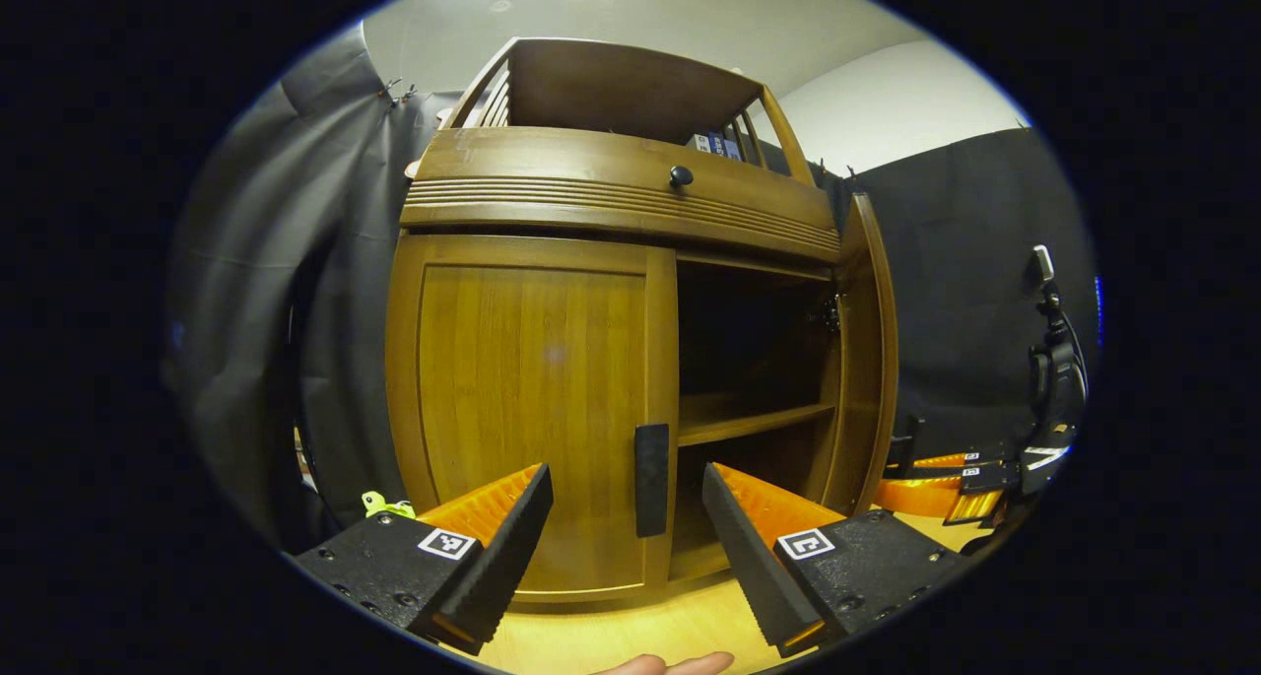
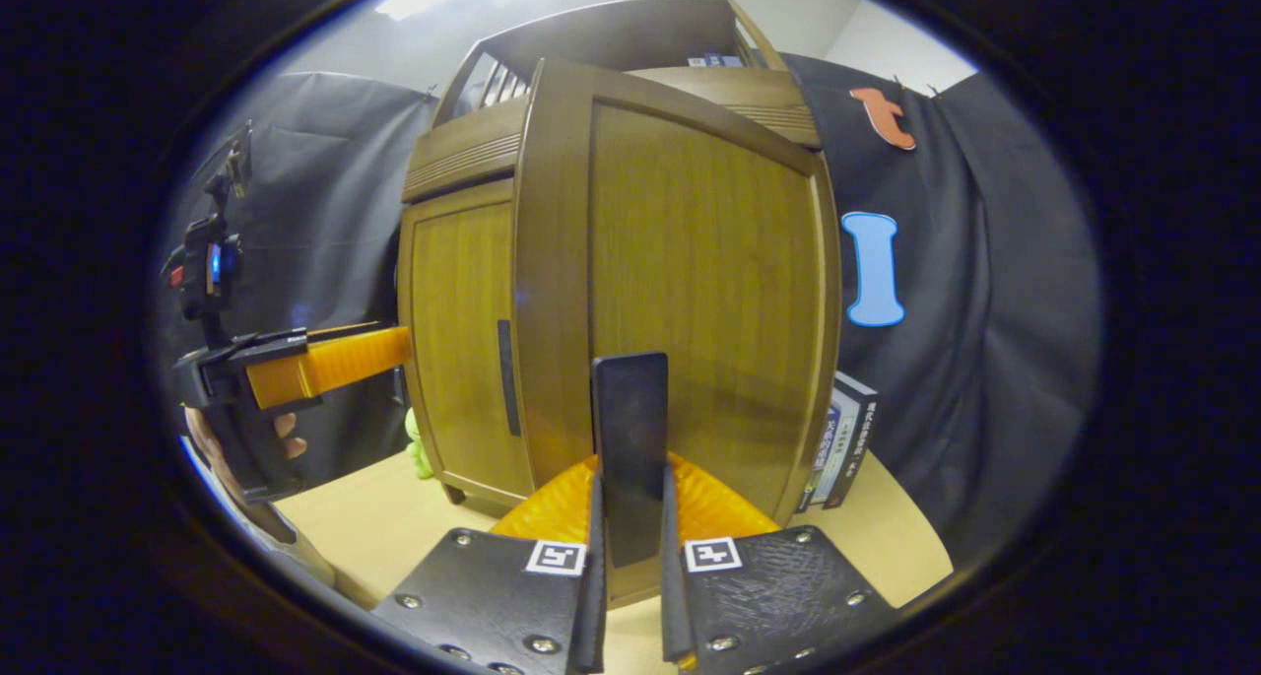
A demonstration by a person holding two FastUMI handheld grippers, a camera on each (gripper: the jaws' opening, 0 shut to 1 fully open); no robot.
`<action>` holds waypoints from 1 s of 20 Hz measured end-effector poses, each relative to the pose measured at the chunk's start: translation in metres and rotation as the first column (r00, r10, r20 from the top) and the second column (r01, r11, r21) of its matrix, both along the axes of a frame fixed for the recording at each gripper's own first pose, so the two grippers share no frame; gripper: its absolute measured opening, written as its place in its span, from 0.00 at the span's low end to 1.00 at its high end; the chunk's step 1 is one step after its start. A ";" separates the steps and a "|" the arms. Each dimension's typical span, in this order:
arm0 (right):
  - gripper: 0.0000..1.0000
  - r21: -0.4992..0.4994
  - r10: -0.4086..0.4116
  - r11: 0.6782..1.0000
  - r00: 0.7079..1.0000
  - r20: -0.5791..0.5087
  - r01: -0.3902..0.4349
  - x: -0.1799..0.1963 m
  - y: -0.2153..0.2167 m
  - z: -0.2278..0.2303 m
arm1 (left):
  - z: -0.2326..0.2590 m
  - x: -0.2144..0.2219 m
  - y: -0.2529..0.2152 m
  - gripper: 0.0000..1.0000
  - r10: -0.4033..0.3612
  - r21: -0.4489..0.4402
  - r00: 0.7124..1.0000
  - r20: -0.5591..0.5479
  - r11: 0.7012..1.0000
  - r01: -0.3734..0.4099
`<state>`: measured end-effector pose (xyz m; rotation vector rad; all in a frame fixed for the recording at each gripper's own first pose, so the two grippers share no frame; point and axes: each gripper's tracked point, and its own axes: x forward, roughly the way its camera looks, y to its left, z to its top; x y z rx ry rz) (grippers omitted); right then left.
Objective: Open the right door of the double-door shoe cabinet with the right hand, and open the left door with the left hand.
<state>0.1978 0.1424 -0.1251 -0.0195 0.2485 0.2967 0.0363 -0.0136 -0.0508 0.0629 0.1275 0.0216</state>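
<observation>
Brown wood, the shoe cabinet (image 1: pixel 552 379) stands on the bench (image 1: pixel 630 636) against the booth wall, with two doors, each carrying one dark handle. The right door (image 2: pixel 690 291) is swung wide because your right gripper (image 2: pixel 630 557) has its fingers pinching the right handle (image 2: pixel 630 448). The left door (image 1: pixel 532 399) is shut. Your left gripper (image 1: pixel 628 527) has its fingers spread either side of the left handle (image 1: pixel 651 478), near but apart, placed to close on it, I judge.
</observation>
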 end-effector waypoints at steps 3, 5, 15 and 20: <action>0.22 0.006 -0.016 1.000 1.000 0.001 0.016 -0.001 -0.004 0.001 | -0.001 0.001 0.004 0.95 0.013 -0.002 1.000 -0.002 1.000 -0.013; 0.22 0.008 -0.028 1.000 1.000 0.002 0.028 -0.005 -0.010 0.002 | -0.003 0.002 0.006 0.95 0.018 -0.008 1.000 -0.008 1.000 -0.018; 0.13 -0.064 -0.165 0.984 0.986 0.010 0.166 -0.014 -0.051 0.006 | -0.006 0.004 0.002 0.95 0.015 -0.007 1.000 -0.018 1.000 -0.015; 0.03 -0.064 -0.352 0.933 0.935 0.032 0.353 -0.016 -0.108 0.011 | -0.007 0.006 0.006 0.96 0.021 -0.007 1.000 -0.020 1.000 -0.021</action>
